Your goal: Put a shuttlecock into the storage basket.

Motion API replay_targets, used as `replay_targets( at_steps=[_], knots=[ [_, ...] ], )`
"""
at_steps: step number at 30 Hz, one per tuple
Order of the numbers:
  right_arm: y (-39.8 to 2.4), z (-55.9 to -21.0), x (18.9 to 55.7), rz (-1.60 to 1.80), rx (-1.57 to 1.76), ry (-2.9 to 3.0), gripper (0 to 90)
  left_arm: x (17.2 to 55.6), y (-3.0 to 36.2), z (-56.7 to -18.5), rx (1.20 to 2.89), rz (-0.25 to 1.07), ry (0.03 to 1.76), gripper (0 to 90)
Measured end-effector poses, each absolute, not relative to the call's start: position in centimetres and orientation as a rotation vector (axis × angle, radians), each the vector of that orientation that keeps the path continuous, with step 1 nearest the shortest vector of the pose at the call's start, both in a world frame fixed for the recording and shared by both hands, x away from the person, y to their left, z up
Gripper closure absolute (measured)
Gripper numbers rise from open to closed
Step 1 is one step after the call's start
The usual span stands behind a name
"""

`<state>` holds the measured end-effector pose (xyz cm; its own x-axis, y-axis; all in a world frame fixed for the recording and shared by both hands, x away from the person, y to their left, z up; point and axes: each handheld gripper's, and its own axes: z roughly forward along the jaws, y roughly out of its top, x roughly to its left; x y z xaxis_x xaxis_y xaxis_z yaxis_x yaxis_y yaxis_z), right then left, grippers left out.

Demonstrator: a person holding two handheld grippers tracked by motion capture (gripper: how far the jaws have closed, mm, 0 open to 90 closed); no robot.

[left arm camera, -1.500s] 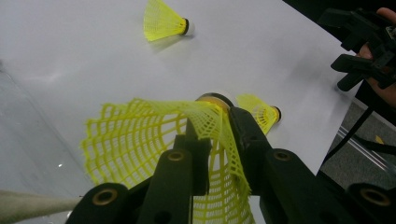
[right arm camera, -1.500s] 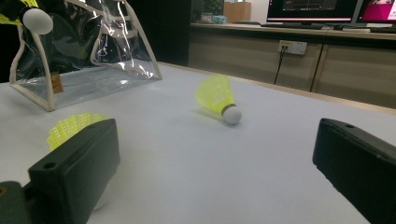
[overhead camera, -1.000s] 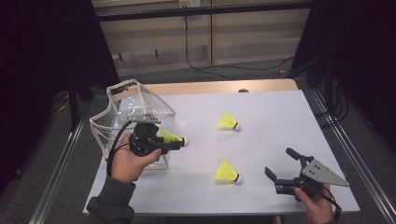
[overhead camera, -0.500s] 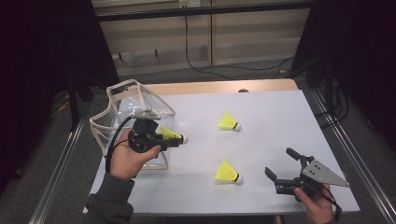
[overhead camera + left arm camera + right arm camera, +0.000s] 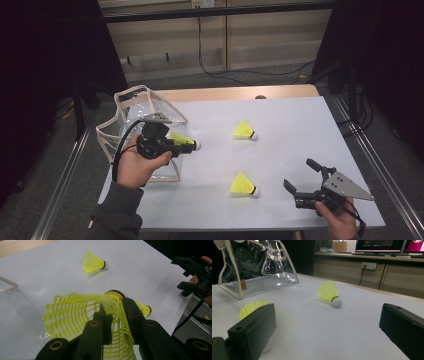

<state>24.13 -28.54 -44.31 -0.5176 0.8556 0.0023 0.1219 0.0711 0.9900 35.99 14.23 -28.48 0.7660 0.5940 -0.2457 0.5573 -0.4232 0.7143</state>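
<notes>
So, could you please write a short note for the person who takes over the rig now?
Left gripper: shut on a yellow shuttlecock, pinching its net skirt, held beside the clear bag.
Right gripper: open, holding nothing, at the near right of the table.
Two more shuttlecocks lie on the table: a far one and a near one.
Done: one shuttlecock picked up.
Left: probably put it in the bag, then the other two.

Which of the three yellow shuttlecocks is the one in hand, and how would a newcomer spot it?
Start at the clear plastic bag with cream trim on the white table's left side. Just in front of it, the left gripper pinches a yellow mesh shuttlecock by its skirt. Unlike the two lying on the table, it is lifted.
</notes>
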Motion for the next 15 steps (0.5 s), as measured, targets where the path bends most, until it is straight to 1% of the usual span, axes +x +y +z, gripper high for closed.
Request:
replay_targets(
  at_steps=[15],
  knots=[
    [-28.52,-44.28,24.13,1.496,0.97,1.73,0.9,36.16,14.51,-27.52,2.111,0.059,0.869,78.8]
  ],
)
